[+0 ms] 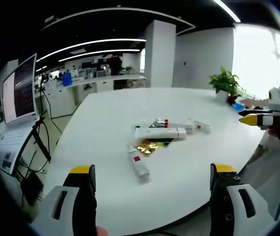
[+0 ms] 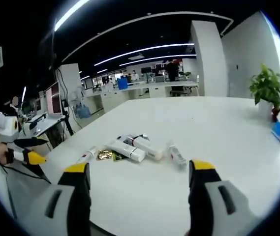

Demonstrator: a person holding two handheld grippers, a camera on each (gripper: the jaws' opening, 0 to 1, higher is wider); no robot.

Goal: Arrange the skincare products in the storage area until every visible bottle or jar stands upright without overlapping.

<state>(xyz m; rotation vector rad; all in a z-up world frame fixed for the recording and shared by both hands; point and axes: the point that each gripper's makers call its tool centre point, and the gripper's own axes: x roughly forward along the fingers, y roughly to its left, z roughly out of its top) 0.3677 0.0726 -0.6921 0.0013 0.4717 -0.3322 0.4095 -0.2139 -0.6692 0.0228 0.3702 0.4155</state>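
White table (image 1: 110,123) — large, rounded, in an open office. Its surface (image 2: 218,128) carries one loose cluster of skincare products near the middle.

Skincare items, left gripper view:
- long white tube (image 1: 159,132), lying flat, crosswise.
- white tube with red mark (image 1: 139,164), lying flat, nearest the camera, just beside the gold packet.
- gold foil packet (image 1: 147,146), flat, partly under the long tube.
- small white bottle (image 1: 200,126), on its side at the far right of the cluster.
- further pieces behind the long tube, one with a red cap; too small to tell apart.

Same cluster, right gripper view: two white tubes (image 2: 132,147) side by side and touching, a separate white bottle (image 2: 177,156) lying a little to their right, a gold packet (image 2: 104,154) and a small tube (image 2: 86,156) to their left. Nothing here stands upright.

Left gripper (image 1: 152,179) — jaws spread wide, grasping nothing, held short of the cluster. It appears also in the right gripper view (image 2: 34,158), yellow-tipped, off the table's edge.

Right gripper (image 2: 139,174) — jaws released and wide apart, empty, near the cluster but not touching it. In the left gripper view (image 1: 250,119) it sits at the table's far edge, in a person's hand.

Other: potted plant (image 1: 224,82) on the far side of the table; laptop (image 1: 19,96) with lit screen beside the table.
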